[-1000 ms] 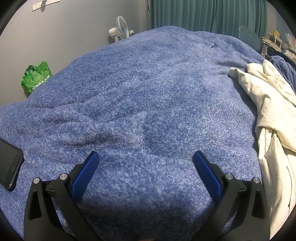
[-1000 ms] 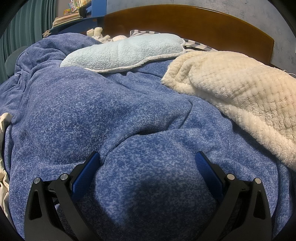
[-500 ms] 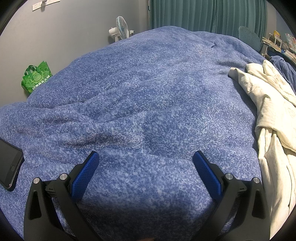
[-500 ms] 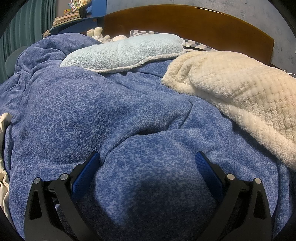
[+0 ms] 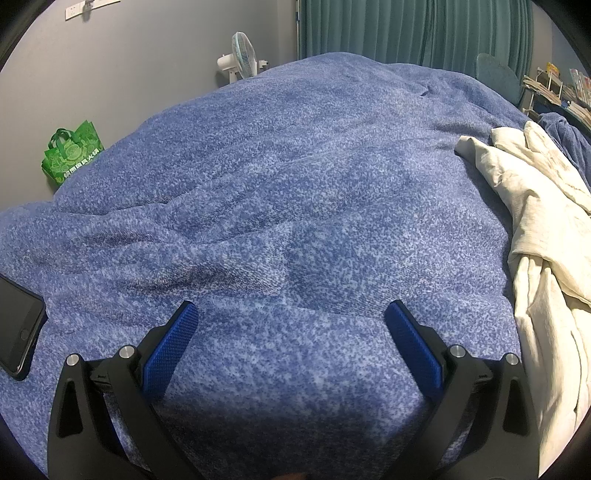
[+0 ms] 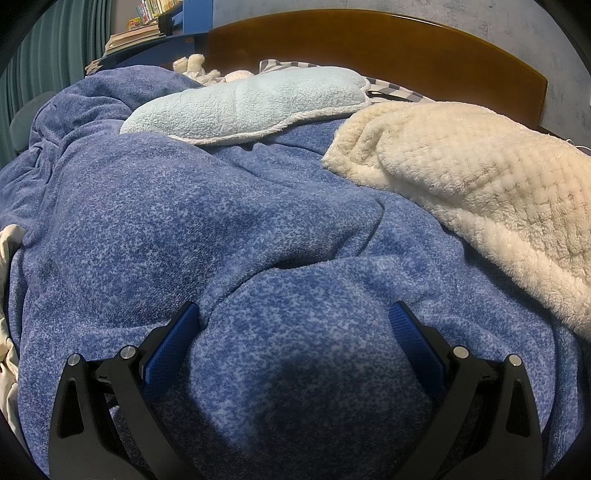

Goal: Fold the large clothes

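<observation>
Where the blue blanket [image 5: 295,192] spreads, green curtains [image 5: 413,33] hang behind.

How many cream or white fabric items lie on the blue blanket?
2. A crumpled cream garment lies at the right edge of the left wrist view. A thick cream fleece blanket lies toward the headboard in the right wrist view. More could be hidden beyond the frames.

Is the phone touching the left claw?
Apart. In the left wrist view the phone lies on the blue blanket, with a strip of blanket showing between it and the open left claw.
</observation>
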Available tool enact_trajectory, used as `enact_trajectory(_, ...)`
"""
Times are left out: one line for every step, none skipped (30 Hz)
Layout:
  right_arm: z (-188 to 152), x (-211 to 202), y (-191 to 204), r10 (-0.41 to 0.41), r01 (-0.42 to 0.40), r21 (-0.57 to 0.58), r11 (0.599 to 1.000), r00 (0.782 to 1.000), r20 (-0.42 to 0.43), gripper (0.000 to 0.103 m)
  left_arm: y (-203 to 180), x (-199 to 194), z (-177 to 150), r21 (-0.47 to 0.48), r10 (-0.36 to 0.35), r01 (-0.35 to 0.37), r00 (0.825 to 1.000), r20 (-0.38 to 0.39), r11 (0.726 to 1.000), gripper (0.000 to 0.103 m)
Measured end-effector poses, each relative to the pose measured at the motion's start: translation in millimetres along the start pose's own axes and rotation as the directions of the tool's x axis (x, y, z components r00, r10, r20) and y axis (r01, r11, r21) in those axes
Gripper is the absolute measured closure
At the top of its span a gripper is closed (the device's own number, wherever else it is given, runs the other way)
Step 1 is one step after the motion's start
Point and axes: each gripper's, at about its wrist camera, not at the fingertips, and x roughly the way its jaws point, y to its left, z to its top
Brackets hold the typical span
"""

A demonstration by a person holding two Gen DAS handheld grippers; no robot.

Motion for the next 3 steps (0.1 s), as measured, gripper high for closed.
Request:
enact_trajectory(0.0, 0.0, 0.0, 0.0, 0.0, 0.0, 1.0, 1.0, 0.0, 0.006, -0.2, -0.1, 0.1, 0.0, 0.0, 0.0, 1.0, 0.0, 1.0, 0.006)
enact_trajectory(-0.1, 0.0, -0.1, 0.0, 0.0, 0.0, 1.0, 1.0, 0.0, 0.006, 0.2, 0.0, -0.1, 0.0, 0.0, 0.0, 1.0, 0.0, 1.0, 0.006)
enact_trajectory(-0.1, 0.0, -0.1, 0.0, 0.0, 0.0, 1.0, 1.0, 0.0, 0.006, 0.3, 0.1, -0.1, 0.0, 0.0, 0.0, 1.0, 0.0, 1.0, 0.006)
